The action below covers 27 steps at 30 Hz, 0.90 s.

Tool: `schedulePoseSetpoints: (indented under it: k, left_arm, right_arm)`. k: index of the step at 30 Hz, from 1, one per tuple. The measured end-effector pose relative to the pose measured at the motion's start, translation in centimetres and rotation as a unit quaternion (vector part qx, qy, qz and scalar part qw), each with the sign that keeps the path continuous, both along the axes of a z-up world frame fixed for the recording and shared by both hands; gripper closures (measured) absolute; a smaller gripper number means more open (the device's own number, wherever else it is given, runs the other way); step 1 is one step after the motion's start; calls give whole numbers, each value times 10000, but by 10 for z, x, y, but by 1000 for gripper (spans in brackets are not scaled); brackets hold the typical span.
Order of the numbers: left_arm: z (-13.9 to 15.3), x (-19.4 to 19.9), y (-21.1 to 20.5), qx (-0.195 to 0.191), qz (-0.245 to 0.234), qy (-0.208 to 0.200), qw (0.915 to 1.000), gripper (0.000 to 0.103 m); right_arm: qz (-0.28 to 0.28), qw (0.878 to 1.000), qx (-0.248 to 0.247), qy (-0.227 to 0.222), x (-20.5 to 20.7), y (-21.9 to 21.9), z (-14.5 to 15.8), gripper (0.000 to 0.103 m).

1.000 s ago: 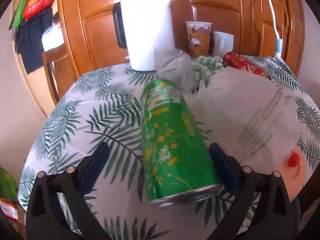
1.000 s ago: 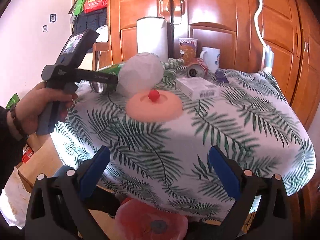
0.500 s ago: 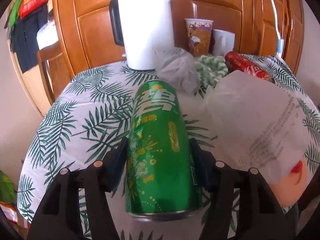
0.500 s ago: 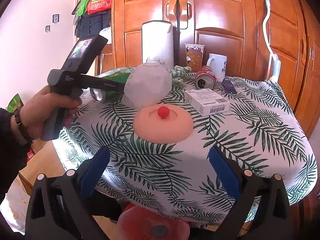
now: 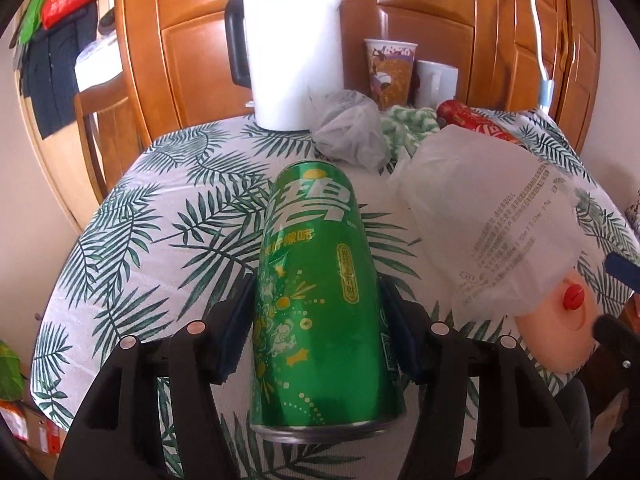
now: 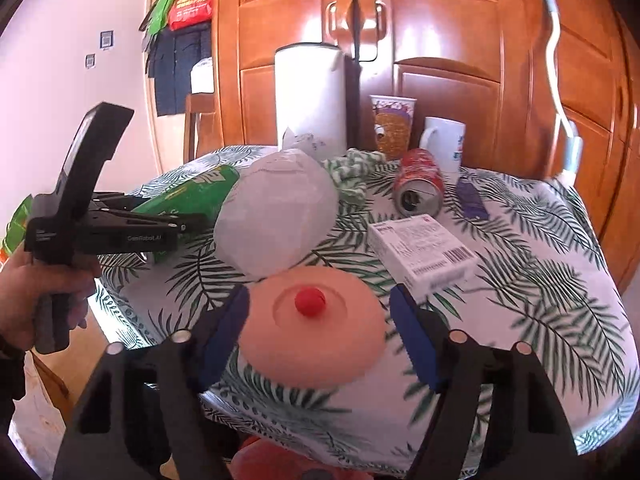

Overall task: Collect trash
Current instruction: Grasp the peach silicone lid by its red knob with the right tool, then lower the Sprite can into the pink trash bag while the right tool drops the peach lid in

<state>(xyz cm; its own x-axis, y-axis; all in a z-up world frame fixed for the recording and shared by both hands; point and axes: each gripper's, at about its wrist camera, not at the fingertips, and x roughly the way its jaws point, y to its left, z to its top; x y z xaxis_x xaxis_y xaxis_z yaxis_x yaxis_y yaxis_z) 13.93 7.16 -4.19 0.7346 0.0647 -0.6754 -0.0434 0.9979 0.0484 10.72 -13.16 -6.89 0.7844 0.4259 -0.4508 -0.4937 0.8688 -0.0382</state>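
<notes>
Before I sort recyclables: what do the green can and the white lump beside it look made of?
Green can: thin metal, likely aluminium, with glossy printed sides and a bare silvery rim. White lump: looks like thin translucent plastic film, a crinkled bag with faint print; its contents are hidden.

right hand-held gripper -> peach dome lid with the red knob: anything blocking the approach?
Nothing visible. The right hand-held gripper is closing with the peach lid already between its pads, no contact visible yet. The white bag sits behind the lid, touching its far edge.

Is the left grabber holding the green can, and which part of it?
Yes. The left gripper clamps the green can by its sides, near the bottom end. The right gripper holds nothing; its jaws are closing.
</notes>
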Motion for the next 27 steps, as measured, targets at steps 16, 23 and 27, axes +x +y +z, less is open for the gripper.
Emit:
schedulePoseSetpoints:
  k: [16,23,27]
  left_arm:
    - [-2,-1,-1,42,-42,-38,10000,43]
    - [-1,-3,-5,132,-138,-85,9998,43]
    - [-1,-7,-3,23,-160,-166,9997,44]
  right_arm:
    - [20,9995,-195,261,19,11,-11,84]
    - [30,9994,-274,211,17,15,-14,85]
    - [31,9995,-242,190,15,11,-13,85]
